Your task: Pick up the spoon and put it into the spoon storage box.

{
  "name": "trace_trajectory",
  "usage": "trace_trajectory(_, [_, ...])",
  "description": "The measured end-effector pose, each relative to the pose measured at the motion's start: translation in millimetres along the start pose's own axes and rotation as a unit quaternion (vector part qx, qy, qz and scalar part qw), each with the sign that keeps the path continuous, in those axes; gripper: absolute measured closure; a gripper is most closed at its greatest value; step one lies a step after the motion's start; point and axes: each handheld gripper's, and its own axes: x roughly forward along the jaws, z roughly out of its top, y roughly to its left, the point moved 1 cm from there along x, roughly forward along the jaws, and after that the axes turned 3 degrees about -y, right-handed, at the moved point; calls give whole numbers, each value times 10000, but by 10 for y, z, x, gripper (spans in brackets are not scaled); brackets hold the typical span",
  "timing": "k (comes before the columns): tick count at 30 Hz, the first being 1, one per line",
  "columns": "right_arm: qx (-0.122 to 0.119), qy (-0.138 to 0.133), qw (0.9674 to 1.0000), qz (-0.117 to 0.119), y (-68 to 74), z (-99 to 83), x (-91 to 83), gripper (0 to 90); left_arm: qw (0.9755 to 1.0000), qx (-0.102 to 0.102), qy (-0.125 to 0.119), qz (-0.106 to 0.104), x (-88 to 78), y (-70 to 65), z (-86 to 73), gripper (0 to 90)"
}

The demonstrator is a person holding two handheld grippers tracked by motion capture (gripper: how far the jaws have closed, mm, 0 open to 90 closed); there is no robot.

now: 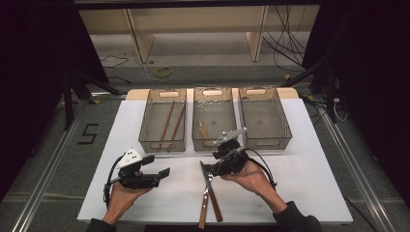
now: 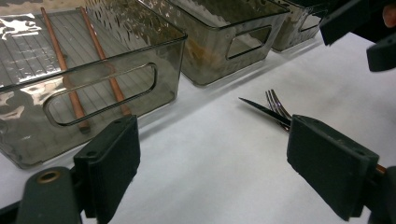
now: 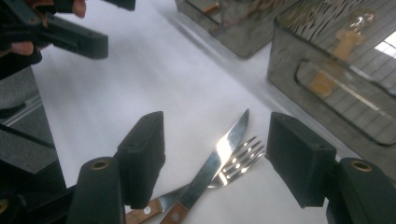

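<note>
A knife point(image 1: 205, 173) and a fork point(image 1: 202, 212), both with wooden handles, lie crossed on the white table top point(image 1: 300, 169) near its front edge. My right gripper point(image 1: 216, 163) hovers just over their metal ends. In the right gripper view it is open point(image 3: 215, 154), and the knife blade point(image 3: 224, 147) and the fork tines point(image 3: 247, 149) lie on the table below the gap. My left gripper point(image 1: 158, 166) is held to the left of the cutlery, open point(image 2: 212, 154), with nothing between its pads. It looks toward the knife tip point(image 2: 252, 105) and the fork tines point(image 2: 276, 103).
Three clear bins stand in a row at the back. The left bin point(image 1: 145, 140) holds two wooden chopsticks point(image 1: 169, 123). In the middle bin point(image 1: 231, 137) lies a wooden-handled utensil point(image 1: 203, 130). Nothing shows in the right bin point(image 1: 285, 130). Bare table lies at the right.
</note>
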Motion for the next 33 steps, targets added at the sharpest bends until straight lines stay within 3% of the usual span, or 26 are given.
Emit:
trace_trajectory(19, [-213, 334, 9982, 460, 263, -225, 179, 423, 10000, -6, 15, 12, 0, 7, -3, 168])
trace_trajectory(33, [-506, 693, 9939, 698, 418, -367, 357, 624, 10000, 6, 22, -1, -2, 6, 0, 169])
